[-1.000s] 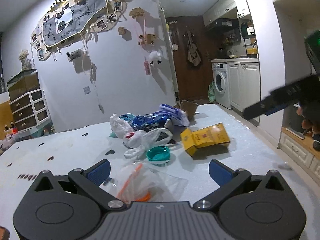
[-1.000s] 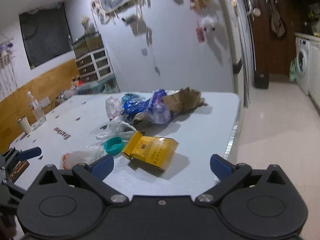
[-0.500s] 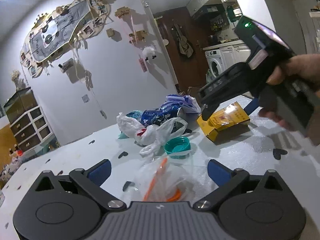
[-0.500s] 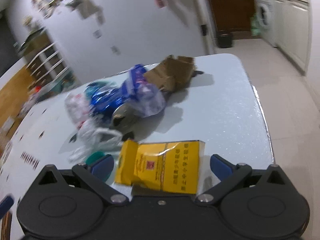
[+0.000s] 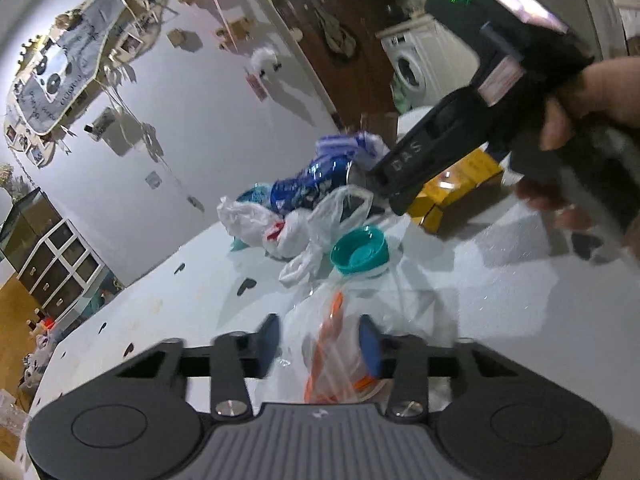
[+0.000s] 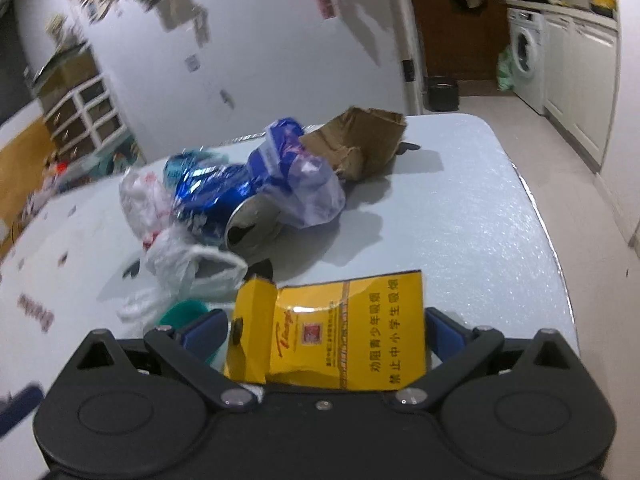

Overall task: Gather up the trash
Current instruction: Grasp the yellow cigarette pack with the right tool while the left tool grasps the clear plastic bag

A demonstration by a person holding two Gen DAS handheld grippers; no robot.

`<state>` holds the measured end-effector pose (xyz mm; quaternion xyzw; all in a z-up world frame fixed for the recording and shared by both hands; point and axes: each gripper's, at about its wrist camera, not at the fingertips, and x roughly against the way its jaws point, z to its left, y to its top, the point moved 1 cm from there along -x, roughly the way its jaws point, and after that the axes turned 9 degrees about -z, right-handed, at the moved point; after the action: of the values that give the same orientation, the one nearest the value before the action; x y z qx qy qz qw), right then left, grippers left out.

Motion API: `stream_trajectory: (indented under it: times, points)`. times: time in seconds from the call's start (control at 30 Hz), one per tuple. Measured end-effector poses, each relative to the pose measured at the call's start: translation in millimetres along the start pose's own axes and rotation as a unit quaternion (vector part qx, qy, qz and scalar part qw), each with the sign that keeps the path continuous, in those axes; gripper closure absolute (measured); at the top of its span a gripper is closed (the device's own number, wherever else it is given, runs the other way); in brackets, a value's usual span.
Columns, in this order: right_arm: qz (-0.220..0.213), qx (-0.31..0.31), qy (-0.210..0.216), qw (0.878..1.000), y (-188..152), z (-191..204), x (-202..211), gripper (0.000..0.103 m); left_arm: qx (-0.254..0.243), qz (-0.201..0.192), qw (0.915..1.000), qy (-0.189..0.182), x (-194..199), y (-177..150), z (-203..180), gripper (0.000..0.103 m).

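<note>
**Trash on the white counter: both tools at their items**

Left tool (image 5: 319, 346): fingers partly closed around a clear plastic bag (image 5: 340, 344) with orange contents, near edge of the counter (image 5: 500, 280); contact cannot be confirmed. Right tool (image 6: 326, 334): spread wide, a yellow cigarette carton (image 6: 340, 332) lying between its fingers. Farther off: teal lid (image 5: 360, 246), white plastic bag (image 6: 188, 264), crushed blue can (image 6: 224, 204), torn cardboard (image 6: 360, 140).
</note>
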<state>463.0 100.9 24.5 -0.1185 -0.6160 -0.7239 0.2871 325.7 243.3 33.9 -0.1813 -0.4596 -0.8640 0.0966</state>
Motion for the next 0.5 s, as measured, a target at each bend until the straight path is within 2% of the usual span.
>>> stream_trajectory:
  times: [0.1, 0.2, 0.27, 0.37, 0.5]
  points:
    - [0.0, 0.016, 0.021, 1.0, -1.4, -5.7, 3.2, 0.001, -0.007, 0.019, 0.9998, 0.002, -7.4, -1.0, -1.4, 0.078]
    - [0.003, 0.032, 0.032, 0.999, -2.6, -10.1, 7.3, 0.003, -0.001, 0.019, 0.9998, 0.01, -8.2, -1.0, -1.9, 0.082]
    - [0.003, 0.042, 0.041, 0.998, -5.2, -12.7, 12.2, 0.005, 0.025, 0.017, 0.9995, 0.014, -6.9, -0.8, 1.6, 0.084]
    - [0.002, 0.054, 0.06, 0.997, -10.0, -19.5, 21.9, 0.006, 0.09, 0.014, 0.9954, 0.028, -4.8, -2.5, 10.2, 0.086]
    - [-0.003, 0.066, 0.078, 0.995, -18.1, -29.0, 37.7, 0.007, 0.139, 0.009, 0.9893, 0.042, 2.8, -2.2, 11.0, 0.087]
